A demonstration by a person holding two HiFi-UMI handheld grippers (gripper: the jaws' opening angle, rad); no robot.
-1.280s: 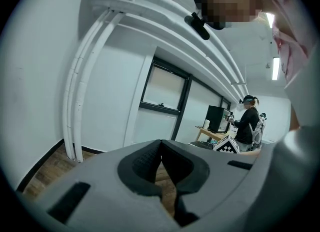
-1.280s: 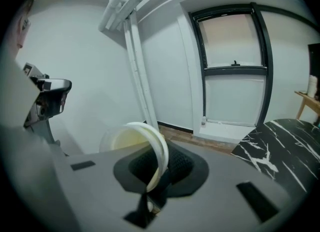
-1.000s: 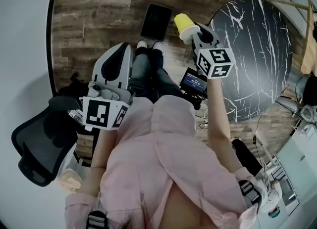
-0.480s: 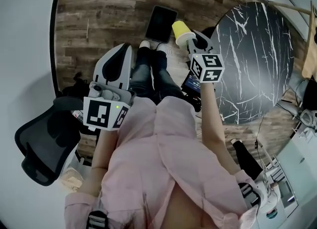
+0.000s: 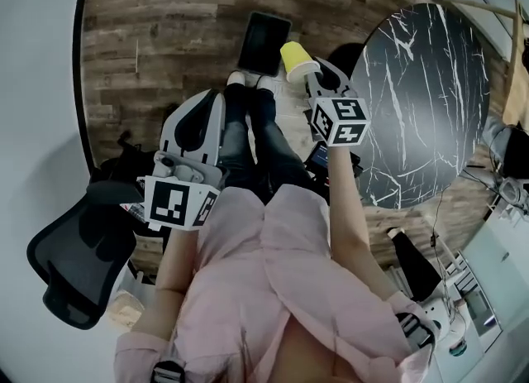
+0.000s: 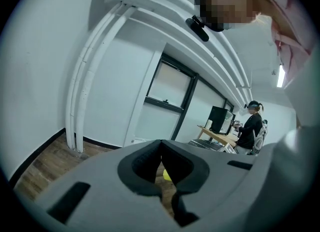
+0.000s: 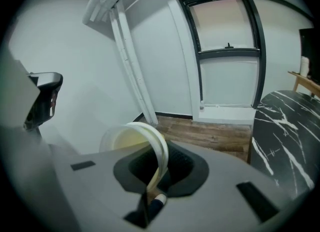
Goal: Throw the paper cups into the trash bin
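Observation:
In the head view my right gripper is held out ahead, shut on the rim of a yellow paper cup. The cup hangs over the wood floor, just right of a dark rectangular trash bin. In the right gripper view the cup's pale rim is pinched between the jaws of the right gripper, with its mouth turned toward the camera. My left gripper is lower at the left, near my legs, shut with nothing in it. The left gripper points into the room in its own view, and a speck of yellow shows through its jaws.
A round black marble table fills the right side. A black office chair stands at the lower left. A small device with a lit screen lies on the floor by my feet. Another person stands far off by a desk.
My right gripper has carried the yellow cup to the left, closer to the dark bin. The left gripper has stayed about where it was.

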